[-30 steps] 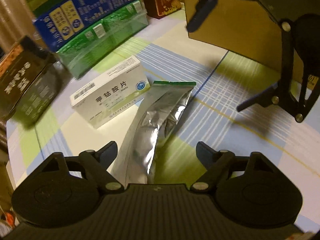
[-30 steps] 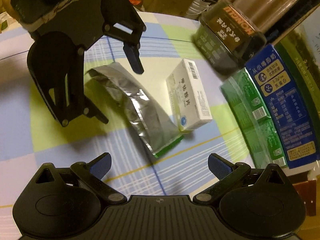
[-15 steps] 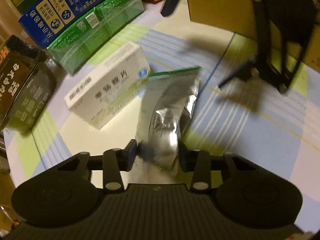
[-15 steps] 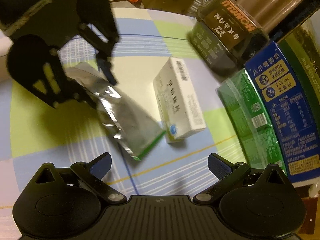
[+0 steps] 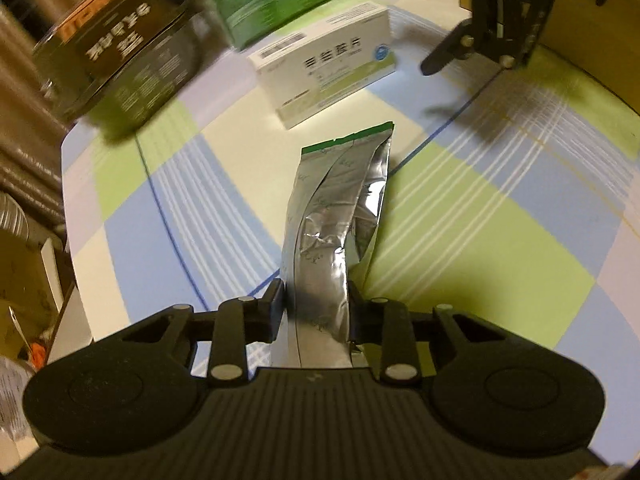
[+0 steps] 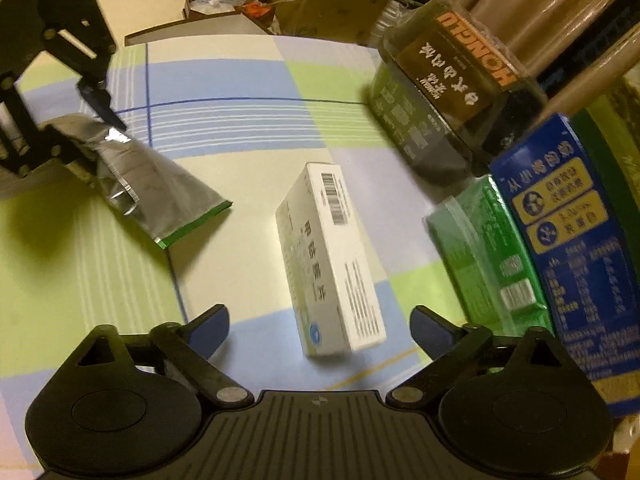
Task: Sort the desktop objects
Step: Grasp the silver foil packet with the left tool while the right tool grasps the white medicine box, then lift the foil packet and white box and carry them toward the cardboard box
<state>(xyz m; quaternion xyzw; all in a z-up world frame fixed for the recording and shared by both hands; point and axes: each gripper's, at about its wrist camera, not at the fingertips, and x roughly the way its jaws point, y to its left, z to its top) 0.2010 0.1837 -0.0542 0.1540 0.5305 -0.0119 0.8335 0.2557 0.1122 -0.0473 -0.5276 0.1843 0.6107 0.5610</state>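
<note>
A silver foil pouch (image 5: 336,232) with a green end strip hangs tilted over the checked tablecloth. My left gripper (image 5: 316,312) is shut on its near end. The right wrist view shows that pouch (image 6: 160,176) held by my left gripper (image 6: 60,128) at the upper left. A white medicine box (image 6: 332,264) lies on the cloth. Its near end sits between the fingers of my right gripper (image 6: 320,328), whose jaws are closing; the pads stand apart from the box. In the left wrist view the white box (image 5: 328,68) lies beyond the pouch, with my right gripper (image 5: 500,20) above it.
A dark round tin (image 6: 452,92), a green wrapped pack (image 6: 492,256) and a blue carton (image 6: 572,240) line the table's right side. A cardboard box (image 5: 592,20) stands at the far right. The table edge (image 5: 68,200) drops off to clutter.
My left gripper shut on the foil pouch and carried it away from the white box. My right gripper moved over the white box, which now lies between its fingers.
</note>
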